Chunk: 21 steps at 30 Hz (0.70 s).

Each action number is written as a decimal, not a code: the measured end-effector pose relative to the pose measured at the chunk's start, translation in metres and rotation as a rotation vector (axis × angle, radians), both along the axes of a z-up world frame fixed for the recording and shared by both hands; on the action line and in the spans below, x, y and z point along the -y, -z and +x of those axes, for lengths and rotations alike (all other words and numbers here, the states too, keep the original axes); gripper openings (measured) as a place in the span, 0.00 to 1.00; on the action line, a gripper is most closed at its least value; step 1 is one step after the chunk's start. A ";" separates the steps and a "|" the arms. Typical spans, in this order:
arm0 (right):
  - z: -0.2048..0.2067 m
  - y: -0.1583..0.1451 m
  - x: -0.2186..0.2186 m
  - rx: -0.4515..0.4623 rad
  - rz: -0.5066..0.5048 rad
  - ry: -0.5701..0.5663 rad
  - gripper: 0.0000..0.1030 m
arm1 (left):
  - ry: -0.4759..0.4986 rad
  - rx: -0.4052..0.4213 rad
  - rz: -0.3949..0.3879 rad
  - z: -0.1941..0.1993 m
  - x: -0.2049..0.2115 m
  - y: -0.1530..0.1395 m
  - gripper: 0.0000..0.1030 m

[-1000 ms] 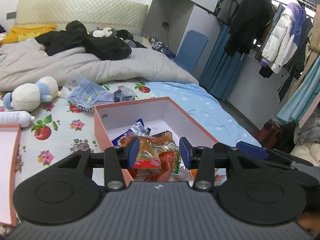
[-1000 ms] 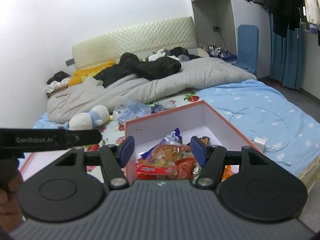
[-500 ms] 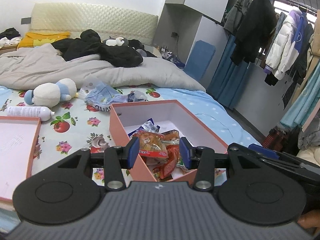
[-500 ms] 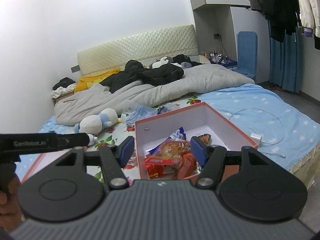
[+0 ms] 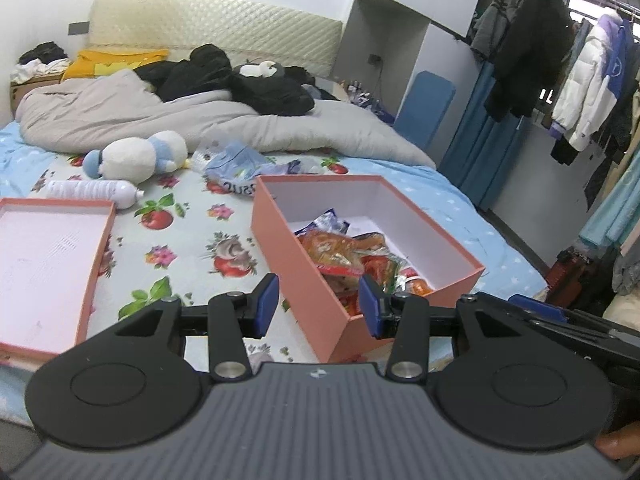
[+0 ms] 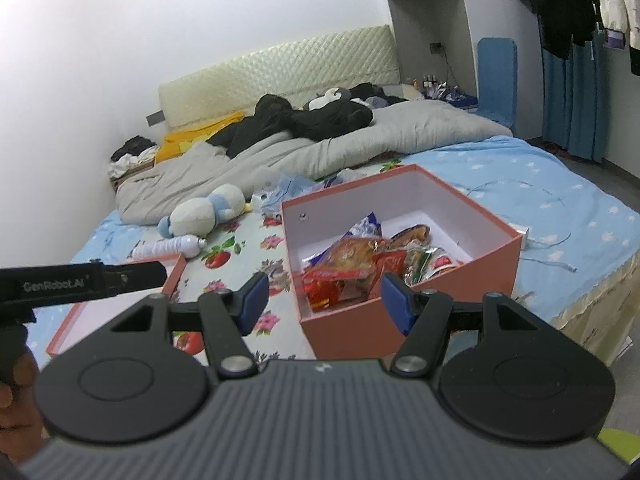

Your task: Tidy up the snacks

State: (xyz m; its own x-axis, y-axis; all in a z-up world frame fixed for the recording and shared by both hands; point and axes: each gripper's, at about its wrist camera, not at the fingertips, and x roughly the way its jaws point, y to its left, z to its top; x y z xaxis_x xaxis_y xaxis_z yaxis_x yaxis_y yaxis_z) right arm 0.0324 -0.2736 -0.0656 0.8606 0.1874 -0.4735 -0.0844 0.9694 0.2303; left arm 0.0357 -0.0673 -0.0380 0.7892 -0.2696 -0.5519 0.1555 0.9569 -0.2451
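Observation:
A salmon-pink open box (image 5: 296, 276) (image 6: 416, 316) sits on the bed and holds several snack packets (image 5: 340, 252) (image 6: 360, 264), orange, red and blue. My left gripper (image 5: 319, 304) is open and empty, held above the box's near corner. My right gripper (image 6: 323, 300) is open and empty, held in front of the box's near side. The box lid (image 5: 48, 256) (image 6: 120, 304) lies upside down on the bed to the left. The left gripper's body (image 6: 80, 280) shows at the left of the right wrist view.
On the flowered sheet lie a plush toy (image 5: 136, 154), a white bottle (image 5: 96, 190) and a blue plastic bag (image 5: 240, 168). A grey duvet (image 5: 160, 120) with black clothes fills the back. A white charger cable (image 6: 532, 216) lies right of the box. Hanging clothes (image 5: 560, 60) are at the right.
Both grippers have pulled back and up from the box, so more of the bed, the lid and the whole box show now. Both stay open and empty.

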 end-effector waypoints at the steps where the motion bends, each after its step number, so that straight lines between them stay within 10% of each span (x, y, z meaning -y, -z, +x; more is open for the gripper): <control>1: 0.001 0.002 -0.002 -0.007 -0.008 -0.004 0.62 | -0.003 -0.004 0.002 0.000 -0.001 0.002 0.48; 21: 0.010 0.023 -0.011 -0.051 -0.075 -0.014 0.62 | -0.039 -0.033 0.021 0.005 -0.019 0.022 0.48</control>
State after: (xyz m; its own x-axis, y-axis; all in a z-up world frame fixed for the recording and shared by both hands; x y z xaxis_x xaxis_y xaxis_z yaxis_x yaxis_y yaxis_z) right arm 0.0428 -0.2625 -0.0891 0.8324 0.1614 -0.5301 -0.0877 0.9830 0.1616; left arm 0.0405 -0.0486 -0.0601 0.7803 -0.2269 -0.5828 0.1102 0.9672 -0.2289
